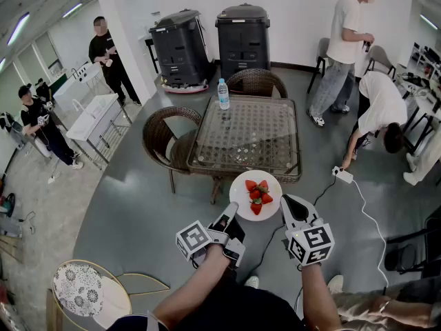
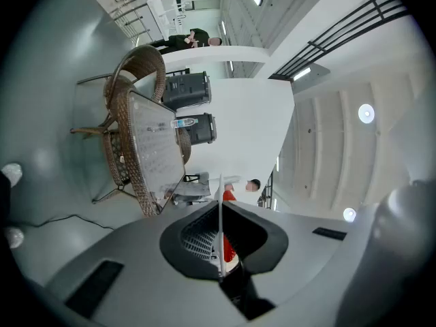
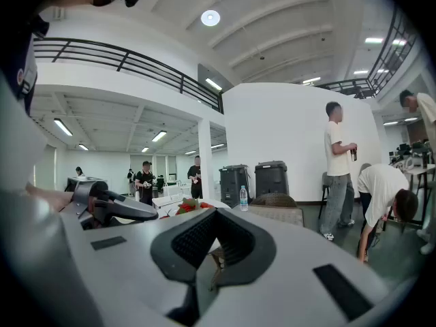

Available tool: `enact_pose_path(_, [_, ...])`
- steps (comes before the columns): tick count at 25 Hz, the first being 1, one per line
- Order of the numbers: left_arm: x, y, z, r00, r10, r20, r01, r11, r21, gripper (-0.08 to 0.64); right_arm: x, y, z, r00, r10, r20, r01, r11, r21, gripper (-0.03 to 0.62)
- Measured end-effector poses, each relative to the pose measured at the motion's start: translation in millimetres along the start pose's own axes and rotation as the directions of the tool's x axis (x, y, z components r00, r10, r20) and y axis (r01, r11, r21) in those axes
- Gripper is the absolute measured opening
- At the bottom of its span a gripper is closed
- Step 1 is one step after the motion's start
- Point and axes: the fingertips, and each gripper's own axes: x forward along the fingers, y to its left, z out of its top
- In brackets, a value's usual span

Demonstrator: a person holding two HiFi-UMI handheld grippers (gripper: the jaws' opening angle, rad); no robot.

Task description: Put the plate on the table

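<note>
**Item 1, nearest.** Left gripper (image 1: 231, 211): jaws clamped on the near rim of the plate (image 1: 242, 185). The rim is seen edge-on between the pads in the left gripper view.

**Item 2.** Right gripper (image 1: 290, 205): jaws drawn together, nothing held, positioned just beside the plate.

**Item 3.** Plate: white, loaded with strawberries (image 1: 258, 194). It is carried in the air at the near edge of the table (image 1: 248, 133) and is not yet rested on it.

**Item 4, farthest.** Table: glass top on a wicker frame, with a water bottle (image 1: 223, 94) stood at the far edge.

**Status.** Pick-up is judged done. Moving the plate over the glass, lowering it and releasing it are judged outstanding.
</note>
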Motion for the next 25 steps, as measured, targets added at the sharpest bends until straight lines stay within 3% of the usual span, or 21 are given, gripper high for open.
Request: enact_pose_path(25, [5.0,6.5,-7.4,1.0,0.015,-0.005,-0.015,1.0,-0.003,0.018,-11.1,-10.2,-7.2,1.0,-0.009,-0.005,0.009,0.999,0.032,0.005])
